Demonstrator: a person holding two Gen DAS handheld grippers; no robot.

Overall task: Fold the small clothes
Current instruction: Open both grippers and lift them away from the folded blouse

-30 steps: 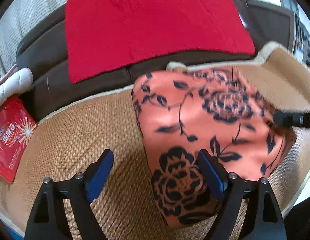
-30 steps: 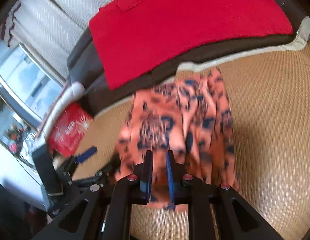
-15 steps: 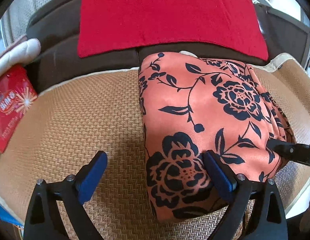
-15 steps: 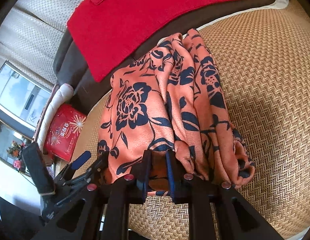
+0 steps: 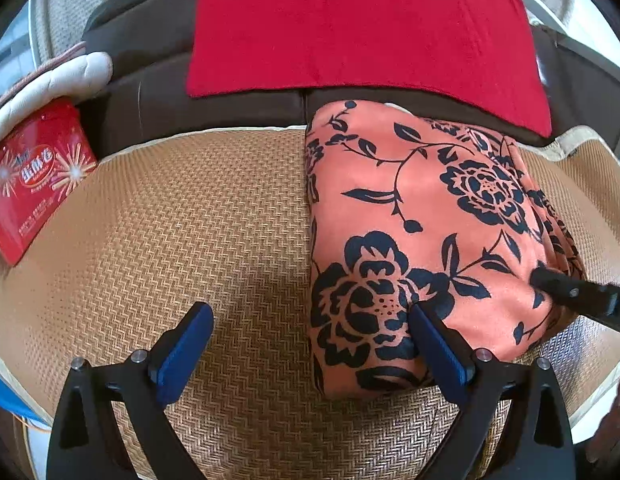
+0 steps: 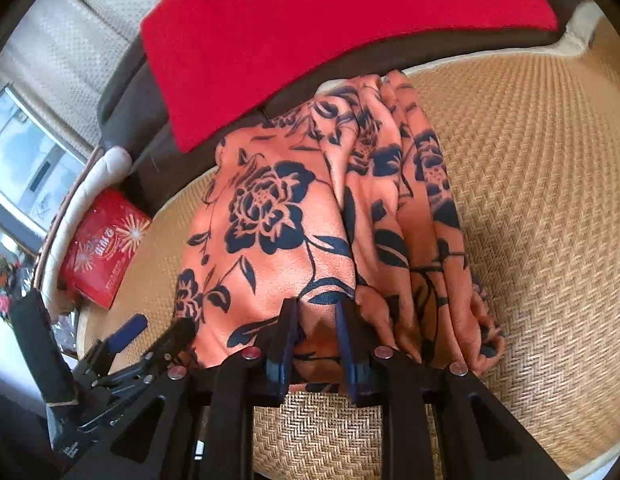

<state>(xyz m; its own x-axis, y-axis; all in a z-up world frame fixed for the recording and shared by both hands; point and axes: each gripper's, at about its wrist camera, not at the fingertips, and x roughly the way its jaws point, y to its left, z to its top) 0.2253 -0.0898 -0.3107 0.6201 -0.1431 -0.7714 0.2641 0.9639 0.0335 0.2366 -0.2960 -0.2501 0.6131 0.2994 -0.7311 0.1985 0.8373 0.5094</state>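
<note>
Count on the woven mat (image 5: 238, 216): one folded orange floral garment (image 5: 409, 216), one red cloth (image 5: 361, 28) behind it, one red box (image 5: 34, 176) at the mat's left edge, two tools (image 5: 310, 344) (image 6: 315, 338).

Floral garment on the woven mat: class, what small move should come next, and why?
Probably open the right gripper and draw it back. The floral garment already lies as a folded bundle on the woven mat, yet its near edge is pinched there, while the left gripper is open, holding nothing.

The frame's top edge is cutting off the flat red knitted cloth (image 5: 361, 28); print on the red tin box (image 6: 104, 252) is blurring.
</note>
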